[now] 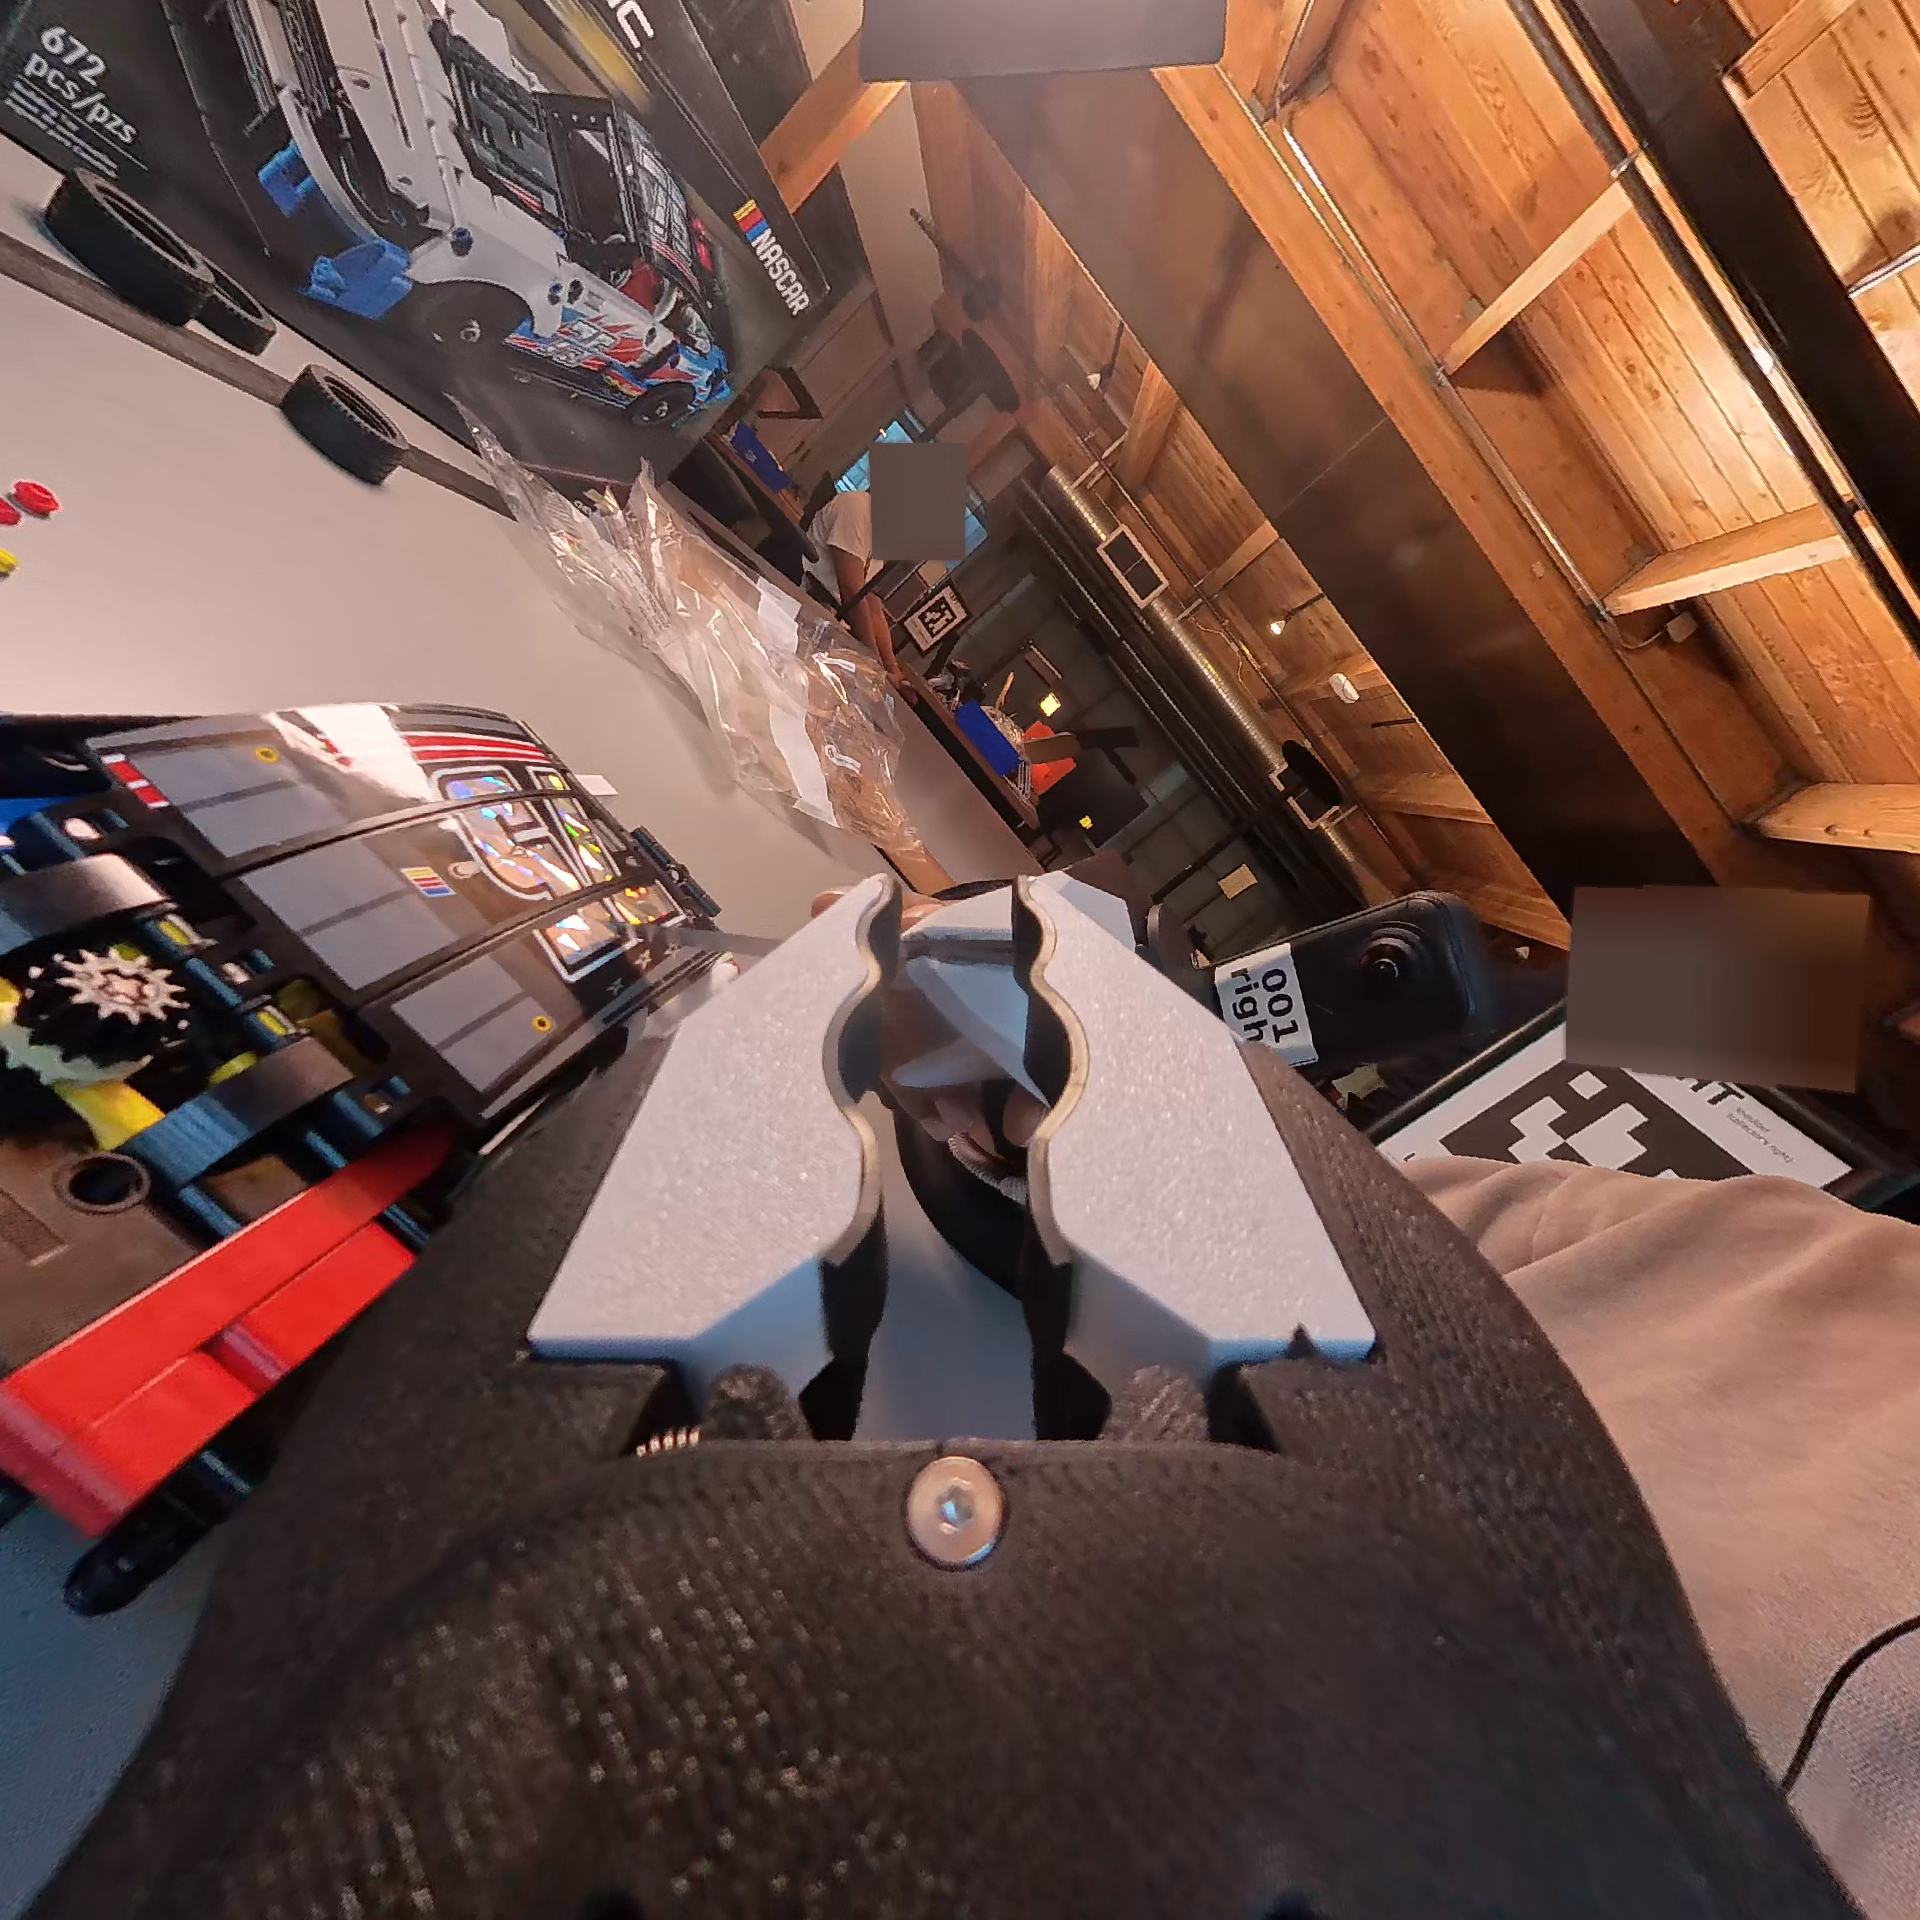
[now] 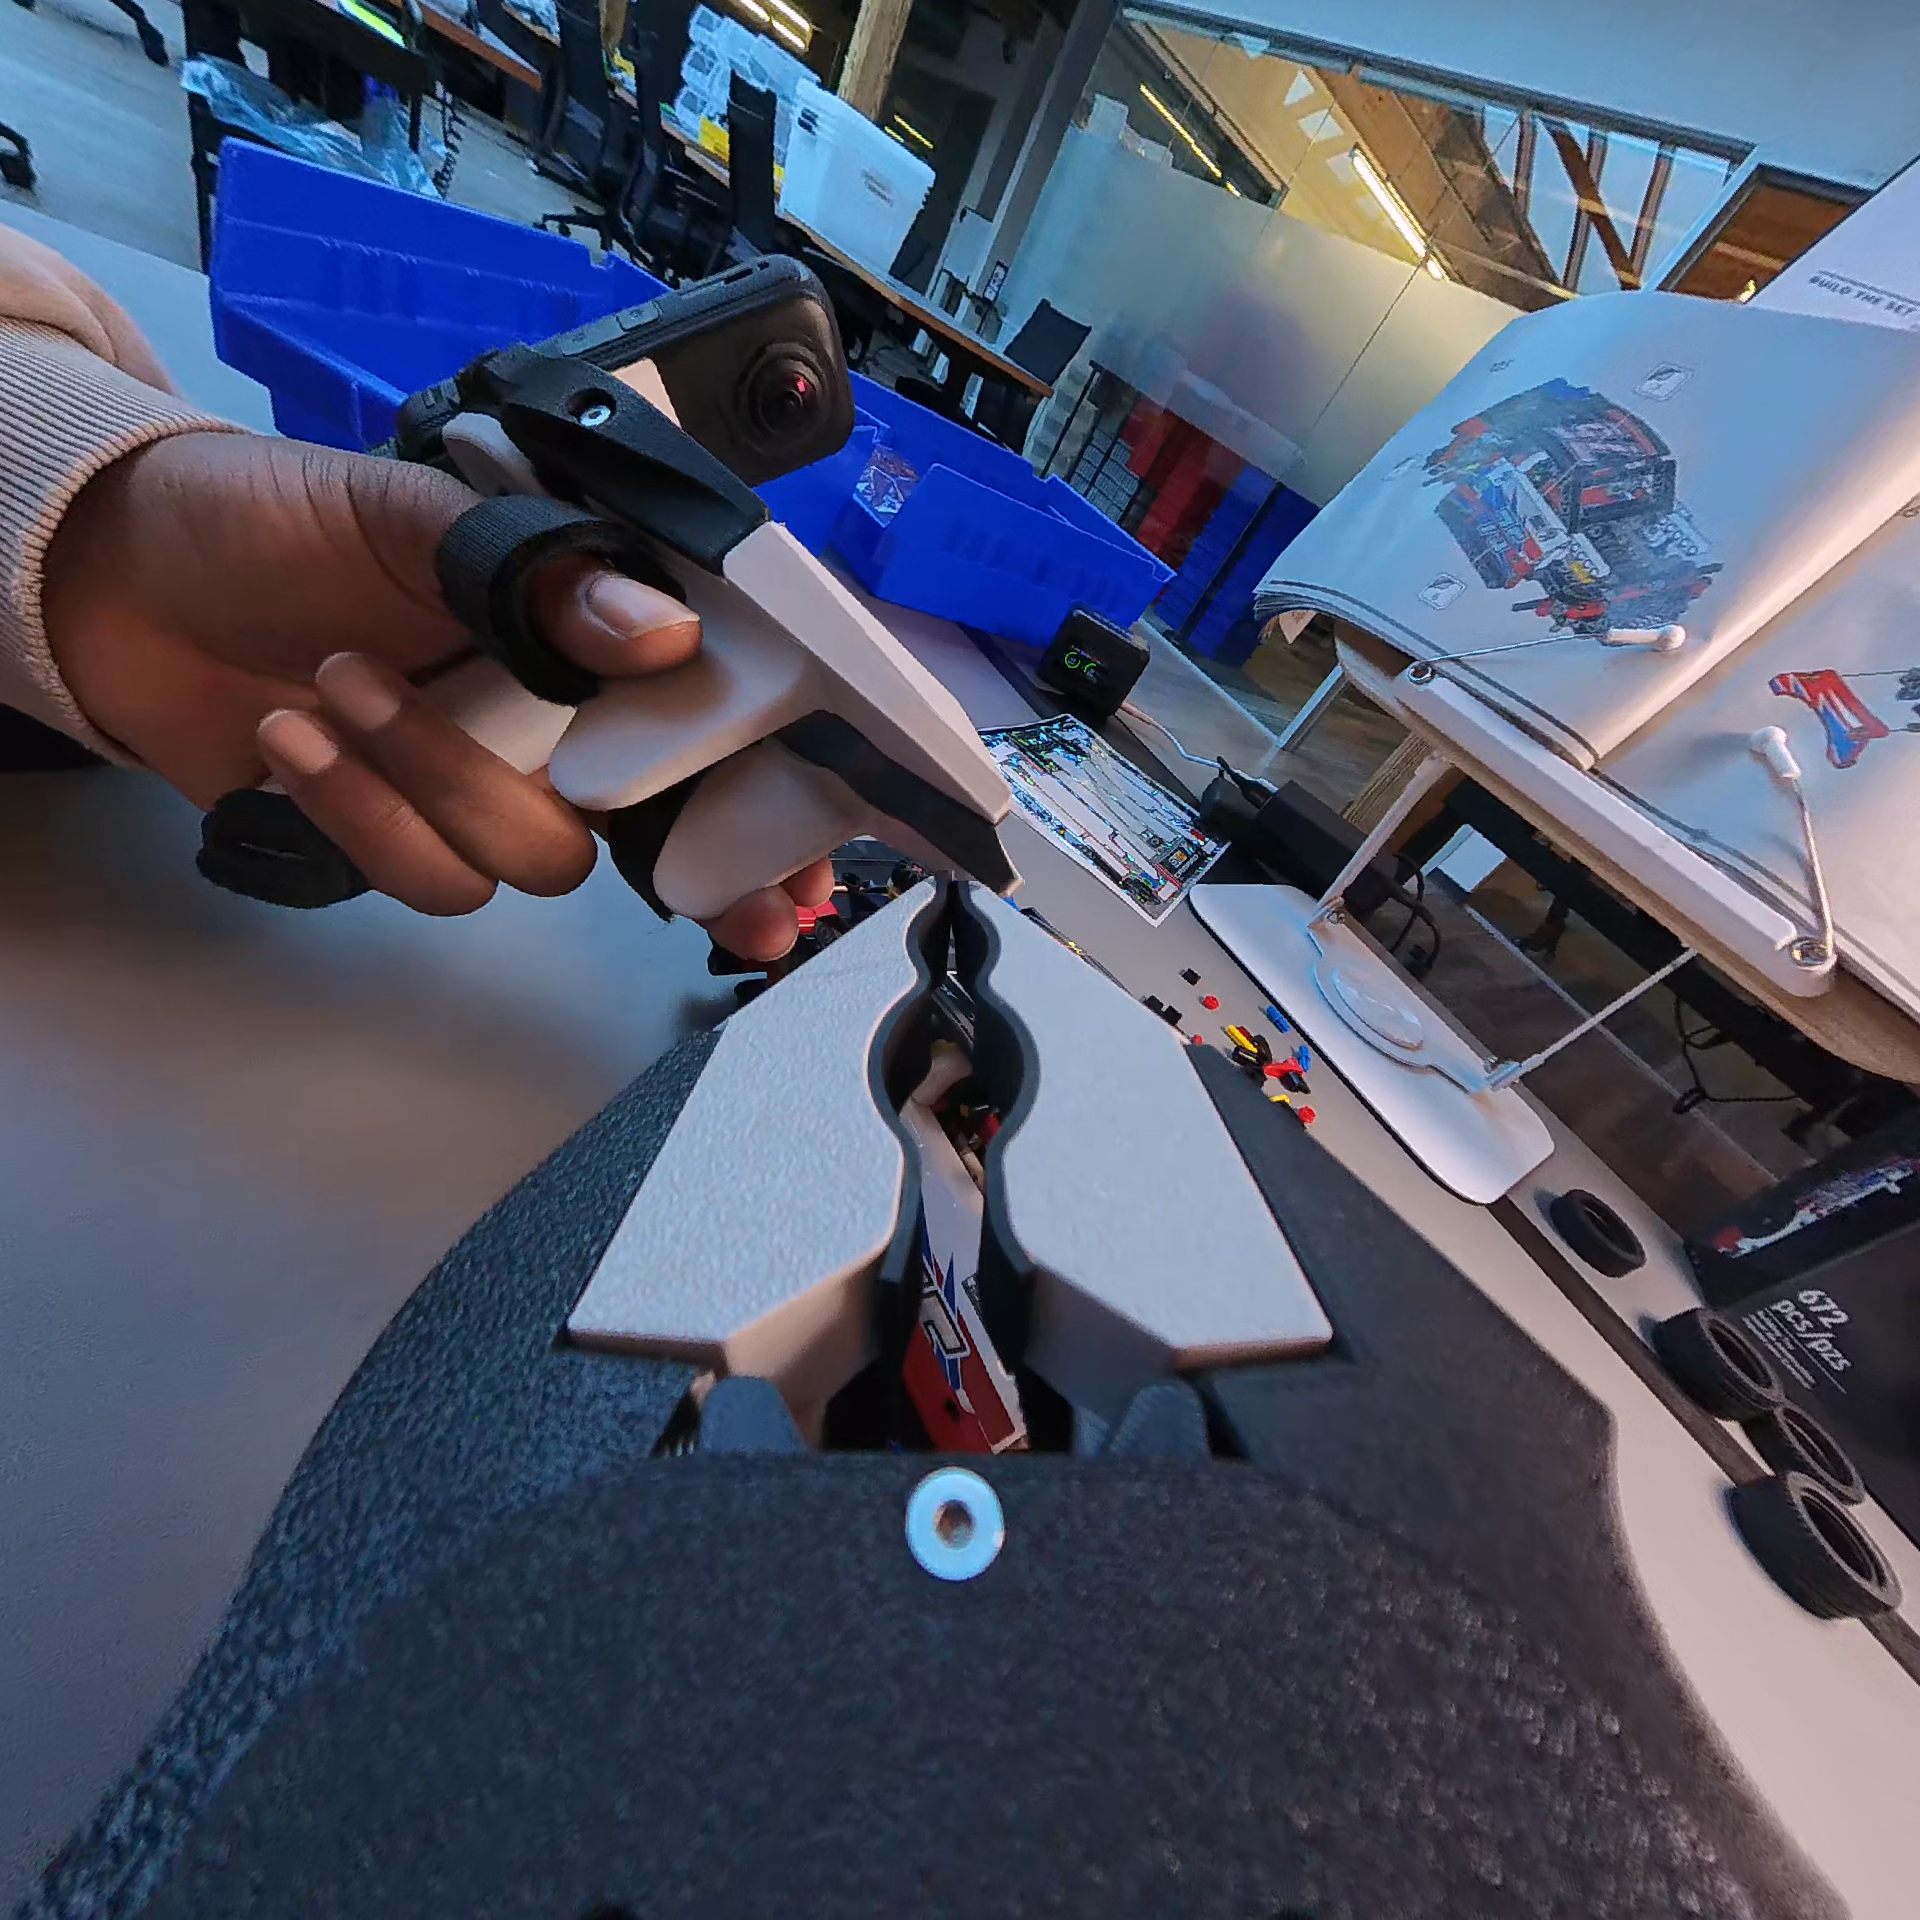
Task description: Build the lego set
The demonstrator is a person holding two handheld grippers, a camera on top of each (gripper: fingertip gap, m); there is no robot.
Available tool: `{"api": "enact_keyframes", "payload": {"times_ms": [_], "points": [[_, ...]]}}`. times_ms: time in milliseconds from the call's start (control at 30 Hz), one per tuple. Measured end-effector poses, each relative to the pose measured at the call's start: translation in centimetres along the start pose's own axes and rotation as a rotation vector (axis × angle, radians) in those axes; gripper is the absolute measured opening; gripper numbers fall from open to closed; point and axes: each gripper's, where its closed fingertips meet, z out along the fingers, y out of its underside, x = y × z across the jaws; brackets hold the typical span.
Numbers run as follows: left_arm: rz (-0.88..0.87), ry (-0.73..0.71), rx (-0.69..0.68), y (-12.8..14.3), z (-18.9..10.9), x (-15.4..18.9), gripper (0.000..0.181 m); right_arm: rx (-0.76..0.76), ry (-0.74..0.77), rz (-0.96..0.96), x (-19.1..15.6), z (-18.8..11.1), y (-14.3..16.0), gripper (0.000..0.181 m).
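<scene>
The left gripper [image 1: 951, 899] is tipped on its side, so the table [image 1: 260, 582] slants across its view. Its two grey fingers [image 1: 748, 1122] have a small gap between them, and nothing sits in that gap. Just to the left of it is the lego car [image 1: 343, 935], black on top with shiny stickers and red beams low down. In the right wrist view, a bare hand [image 2: 312, 644] holds the left gripper from the left side, with the thumb through a black strap and the fingers curled under the handle. Its tip points down and to the right, very near the tips of the right gripper [image 2: 951, 899]. The right gripper's fingers [image 2: 769, 1153] almost touch at the tips. Through the slit you can see a bit of the car with a red, white and blue sticker [image 2: 951, 1351], but I cannot tell if the fingers pinch anything. An open instruction book [image 2: 1600, 499] stands on a white stand [image 2: 1403, 1101] to the right. Small loose pieces [image 2: 1262, 1055] lie near the stand. Black tyres [image 2: 1813, 1548] lie by the dark set box [image 2: 1829, 1309]. Blue bins [image 2: 436, 291] sit behind the hand.
</scene>
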Motion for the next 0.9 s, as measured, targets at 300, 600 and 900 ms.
{"api": "enact_keyframes", "payload": {"times_ms": [300, 600, 900], "points": [[-0.002, -0.004, 0.007, -0.2, -0.2, -0.1, 0.018, 0.018, 0.013, 0.021, 0.4, -0.2, -0.3, 0.000], [-0.008, -0.023, 0.013, -0.6, -0.6, -0.7, 0.020, 0.077, 0.032, 0.174, 2.1, -0.9, -1.0, 0.000], [-0.111, 0.084, -0.074, 1.2, 0.1, 0.2, 0.040, 0.245, -0.011, 0.315, 4.1, -2.7, -3.3, 0.000]]}}
